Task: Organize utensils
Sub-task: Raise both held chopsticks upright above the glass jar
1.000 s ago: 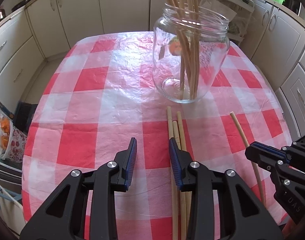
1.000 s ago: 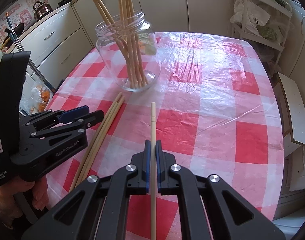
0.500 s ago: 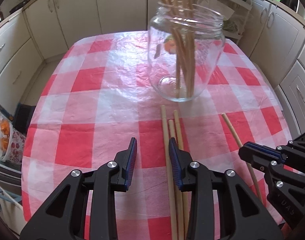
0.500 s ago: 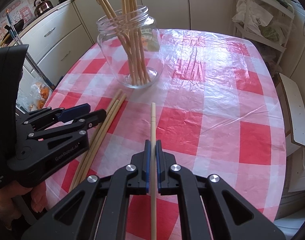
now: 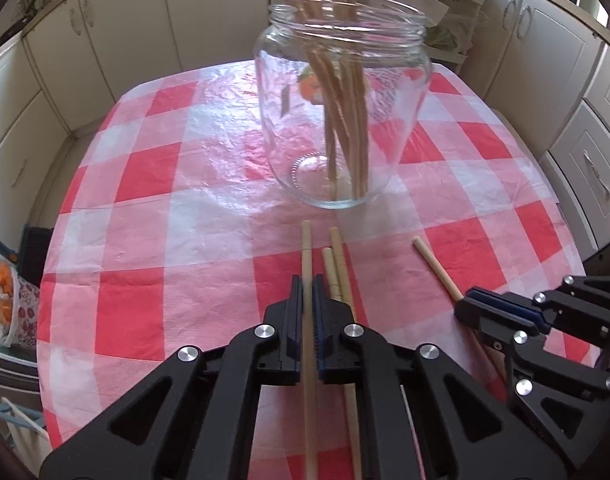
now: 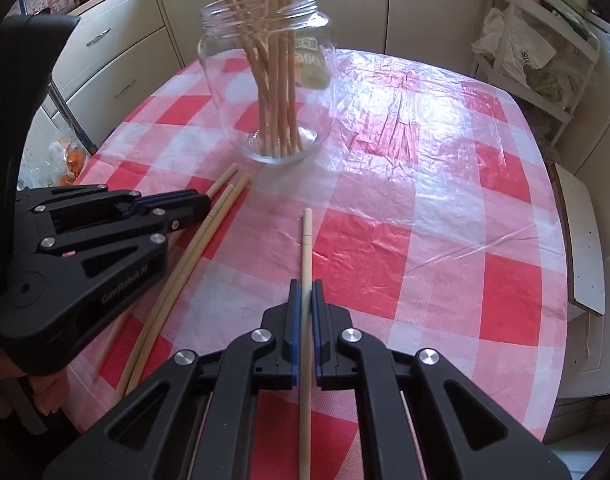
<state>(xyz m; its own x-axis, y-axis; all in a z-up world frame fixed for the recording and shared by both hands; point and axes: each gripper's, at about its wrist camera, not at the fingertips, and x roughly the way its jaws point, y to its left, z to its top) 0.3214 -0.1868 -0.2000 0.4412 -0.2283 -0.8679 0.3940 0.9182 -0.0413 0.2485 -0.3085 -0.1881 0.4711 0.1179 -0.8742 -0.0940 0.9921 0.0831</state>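
**Both tools clamped on chopsticks beside the jar**

The left tool (image 5: 307, 312) was pinched on one slim, round, pale wooden chopstick (image 5: 306, 256); two matching sticks (image 5: 337, 264) lay just right of it. The right tool (image 6: 303, 312) gripped another chopstick (image 6: 306, 240) lying alone on the glossy, wrinkled red-and-white checked plastic worktop cover (image 6: 425, 208). Further off stood a clear round glass jar (image 5: 341, 120) holding upright sticks. To the right, the worktop lay open up to its curved edge.

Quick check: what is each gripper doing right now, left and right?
Left gripper: shut on a chopstick from the group on the table.
Right gripper: shut on the lone chopstick.
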